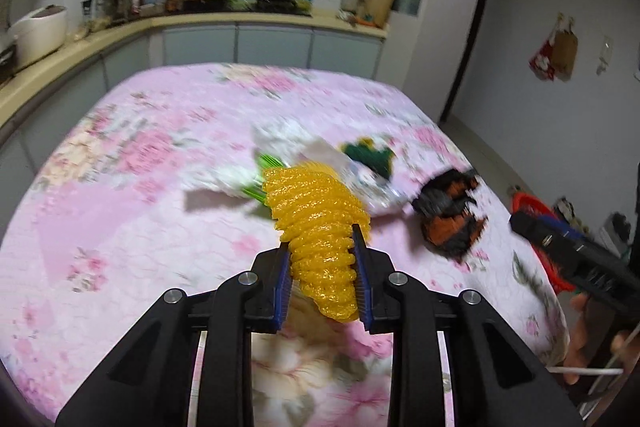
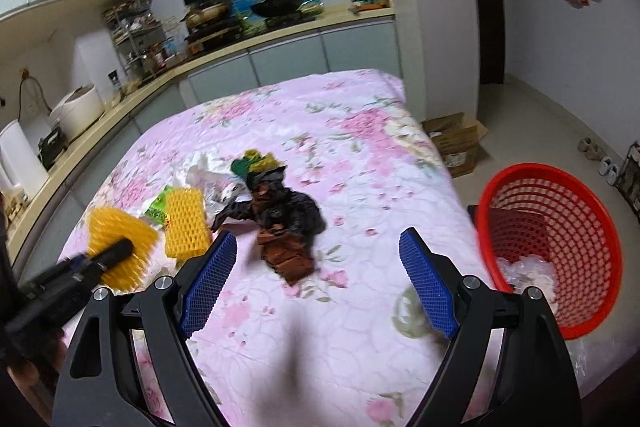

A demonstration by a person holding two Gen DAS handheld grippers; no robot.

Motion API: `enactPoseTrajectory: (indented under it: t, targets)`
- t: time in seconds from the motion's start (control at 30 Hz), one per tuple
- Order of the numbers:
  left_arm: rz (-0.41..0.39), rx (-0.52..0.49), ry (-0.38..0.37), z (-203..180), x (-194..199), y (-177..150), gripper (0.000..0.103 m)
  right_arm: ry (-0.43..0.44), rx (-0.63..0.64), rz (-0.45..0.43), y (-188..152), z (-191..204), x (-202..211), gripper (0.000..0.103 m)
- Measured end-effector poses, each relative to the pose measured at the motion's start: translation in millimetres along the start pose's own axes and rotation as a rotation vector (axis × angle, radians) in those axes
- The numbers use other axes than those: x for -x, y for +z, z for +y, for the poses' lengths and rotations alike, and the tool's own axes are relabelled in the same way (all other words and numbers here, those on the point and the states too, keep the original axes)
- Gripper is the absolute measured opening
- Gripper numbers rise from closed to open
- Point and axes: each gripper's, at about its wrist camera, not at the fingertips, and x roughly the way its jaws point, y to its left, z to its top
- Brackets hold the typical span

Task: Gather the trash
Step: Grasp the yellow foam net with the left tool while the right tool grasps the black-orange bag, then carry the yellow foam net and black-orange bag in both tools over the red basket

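Observation:
My left gripper (image 1: 321,243) is shut on a yellow foam fruit net (image 1: 316,223) and holds it above the pink floral table cover (image 1: 140,187); it also shows in the right wrist view (image 2: 118,247). My right gripper (image 2: 318,247) is open and empty, just short of a crumpled black and orange wrapper (image 2: 280,223), which also shows in the left wrist view (image 1: 450,215). A second yellow foam net (image 2: 187,223), a green wrapper (image 2: 158,205), a white plastic bag (image 1: 320,163) and a green and yellow piece (image 2: 256,161) lie further back.
A red mesh basket (image 2: 560,227) with some trash in it stands on the floor right of the table. A cardboard box (image 2: 456,139) sits on the floor behind it. A kitchen counter (image 2: 120,103) runs along the left and back.

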Motion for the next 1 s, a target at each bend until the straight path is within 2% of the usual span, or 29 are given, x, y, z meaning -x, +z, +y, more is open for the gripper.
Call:
enactPoseTrajectory:
  t: [0.23,0.5,0.67,0.83,1.0]
  targets:
    - [-0.064,0.047,0.057,26.7,14.8,13.5,0.025,0.006,0.033,0.06,7.7,11.8,-39.7,0.081]
    - [-0.075,0.073,0.085,47.3,15.4,16.8,0.025,-0.017,0.086,0.122,10.9,25.1,-74.3,0.079]
    - [-0.071,0.085,0.1,56.6,14.8,14.4,0.025,-0.006,0.105,0.181,7.0,28.6,-87.2,0.052]
    - [-0.073,0.093,0.108,57.4,19.0,12.3,0.025,0.003,0.11,0.162,4.7,28.1,-79.9,0.047]
    - [-0.08,0.086,0.111,53.0,24.2,10.9,0.025,0.014,0.097,0.13,-0.1,25.6,-61.2,0.047]
